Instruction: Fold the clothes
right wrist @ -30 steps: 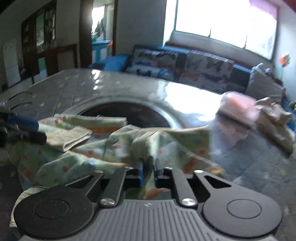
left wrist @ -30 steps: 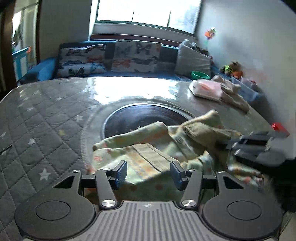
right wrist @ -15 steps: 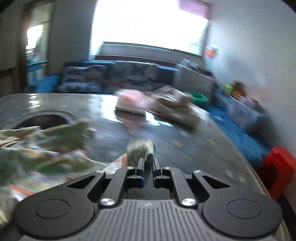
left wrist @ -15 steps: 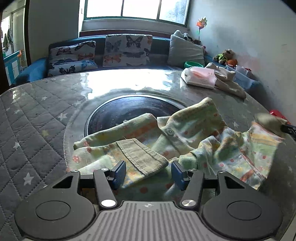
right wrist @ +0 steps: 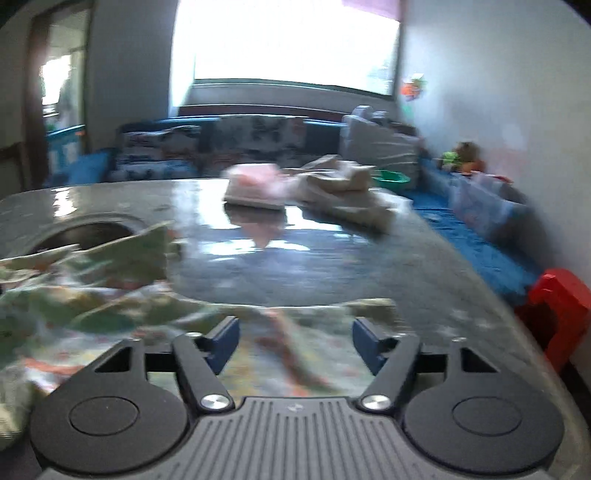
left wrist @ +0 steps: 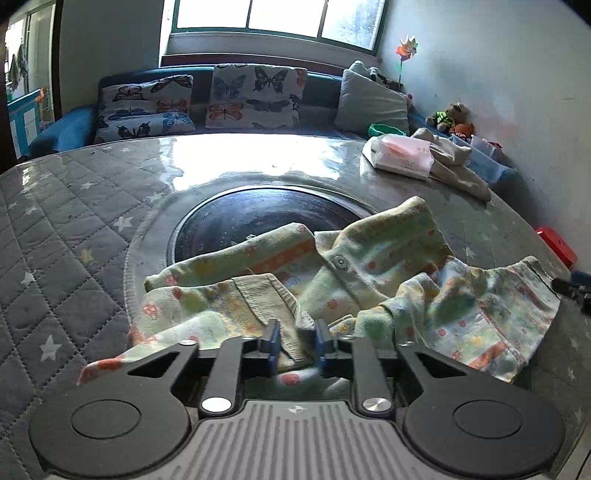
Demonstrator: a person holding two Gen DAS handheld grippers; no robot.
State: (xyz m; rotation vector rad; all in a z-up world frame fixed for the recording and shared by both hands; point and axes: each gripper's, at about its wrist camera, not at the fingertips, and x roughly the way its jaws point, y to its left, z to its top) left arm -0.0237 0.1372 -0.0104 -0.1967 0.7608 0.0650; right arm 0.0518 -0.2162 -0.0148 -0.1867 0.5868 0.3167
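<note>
The counter (left wrist: 74,229) fills most of both views; it has a grey quilted cover with small stars under a shiny clear sheet, and a dark round inset (left wrist: 258,218) sits in its middle. Behind it, in the upper part of the left wrist view, a blue sofa (left wrist: 66,133) carries butterfly cushions (left wrist: 256,96) and a grey pillow (left wrist: 373,107) under a bright window (left wrist: 277,16).

The task's thing, a pale green child's garment (left wrist: 369,273) with a small printed pattern and a round button, lies crumpled on the counter in the lower centre of the left wrist view, partly over the near rim of the dark inset. Its ribbed cuff (left wrist: 273,295) lies towards the camera.

In the upper right of that view a pink folded piece (left wrist: 402,157) and a beige cloth (left wrist: 454,166) rest together near the far edge of the counter. A red stool (right wrist: 557,310) stands at the right edge of the right wrist view.

The left gripper (left wrist: 295,345) has its fingers half closed around the ribbed cuff, with a narrow gap left; whether they already press it I cannot tell. The right gripper (right wrist: 295,345) is blurred, its fingers spread wide apart and holding nothing, just above the near right part of the garment.
</note>
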